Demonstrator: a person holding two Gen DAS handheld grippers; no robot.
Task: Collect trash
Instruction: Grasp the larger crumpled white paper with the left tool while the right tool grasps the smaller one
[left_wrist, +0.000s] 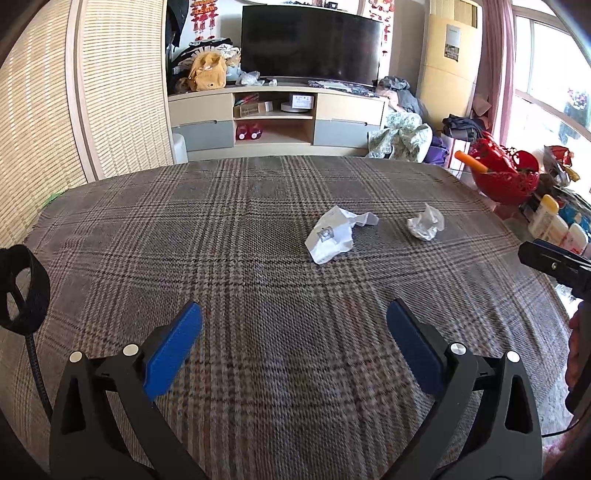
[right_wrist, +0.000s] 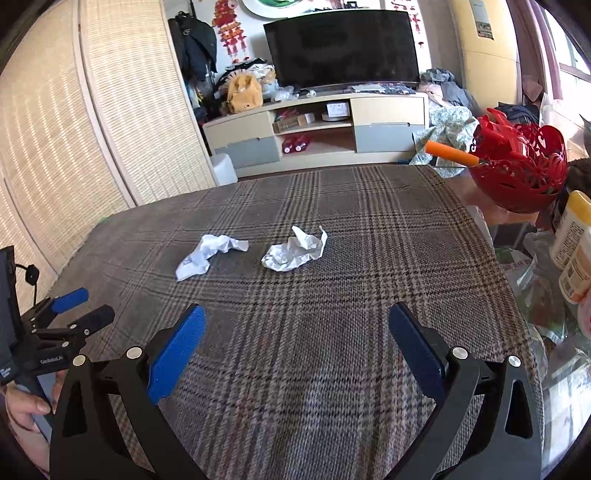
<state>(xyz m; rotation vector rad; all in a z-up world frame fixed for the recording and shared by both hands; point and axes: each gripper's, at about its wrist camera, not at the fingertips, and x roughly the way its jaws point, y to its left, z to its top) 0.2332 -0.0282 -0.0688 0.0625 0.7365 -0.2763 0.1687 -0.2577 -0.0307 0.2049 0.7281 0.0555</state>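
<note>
Trash lies on the tabletop (left_wrist: 147, 229) in two bits, both out in front of me on the checked cloth; one is a flat white wrapper (left_wrist: 334, 234), and the other is a small crumpled paper ball (left_wrist: 425, 222); they sit near each other but do not touch; the wrapper is on the left and the ball is on the right. From my right side I see the same wrapper (right_wrist: 208, 254) and the same paper ball (right_wrist: 295, 249).

My left gripper (left_wrist: 294, 319) hangs over the cloth with its blue fingers (left_wrist: 173, 350) spread wide apart and nothing between them; the trash is well ahead of it. My right gripper (right_wrist: 297, 321) is the same, with its fingers (right_wrist: 177, 354) spread wide and nothing in them; the paper ball is straight ahead of it, but not close.

From the right side I can see my left gripper (right_wrist: 83, 308) at the left edge of the tabletop, with a hand (right_wrist: 26, 406) on its handle.

A red basket (right_wrist: 521, 173) stands just past the right side of the tabletop with an orange stick (right_wrist: 450, 151) poking out; a big black TV (left_wrist: 310, 44) stands on a low cabinet (left_wrist: 275, 118) at the back.
</note>
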